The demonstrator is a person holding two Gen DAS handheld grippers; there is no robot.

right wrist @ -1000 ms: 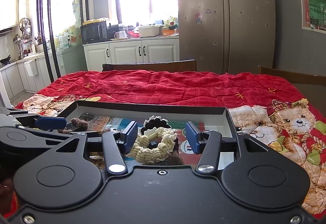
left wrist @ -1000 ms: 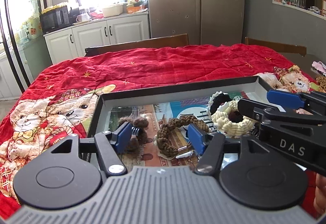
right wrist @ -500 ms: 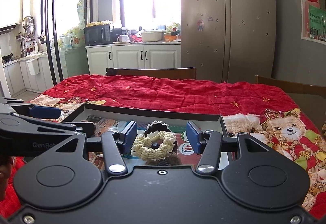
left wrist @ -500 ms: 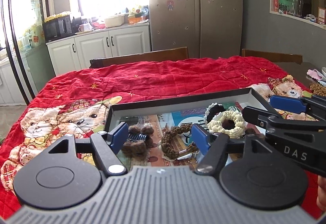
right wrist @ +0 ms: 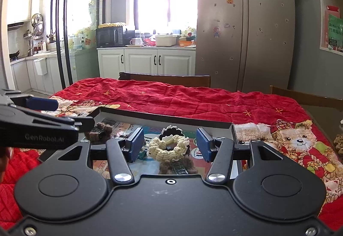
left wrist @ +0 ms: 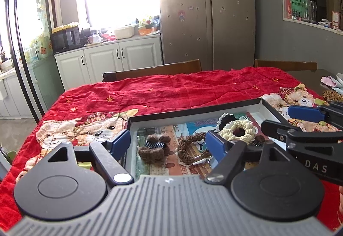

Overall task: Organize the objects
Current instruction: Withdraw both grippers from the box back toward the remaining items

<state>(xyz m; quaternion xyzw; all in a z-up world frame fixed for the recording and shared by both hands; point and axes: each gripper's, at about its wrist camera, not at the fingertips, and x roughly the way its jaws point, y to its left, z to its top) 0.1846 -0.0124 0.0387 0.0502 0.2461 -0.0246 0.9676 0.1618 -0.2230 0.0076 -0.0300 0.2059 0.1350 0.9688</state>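
A shallow black-rimmed tray (left wrist: 193,112) (right wrist: 167,117) lies on the red quilt and holds hair accessories. In it are a cream crochet scrunchie (left wrist: 238,129) (right wrist: 167,148), a black scrunchie (left wrist: 227,119), a brown fuzzy clip (left wrist: 153,150) (right wrist: 99,129) and a braided brown hair tie (left wrist: 188,145). My left gripper (left wrist: 168,143) hovers above the tray's near left part. Its jaws are opening and nothing is between them. My right gripper (right wrist: 169,145) hangs open above the cream scrunchie without touching it.
The red quilt (left wrist: 182,88) with bear prints covers the table. Two wooden chairs (right wrist: 169,79) stand at its far side, with a fridge and white cabinets behind. A small brown item (left wrist: 332,95) lies at the table's right edge.
Both grippers have risen and drawn back from the tray. The left jaws have spread wider. The accessories stay where they lay.
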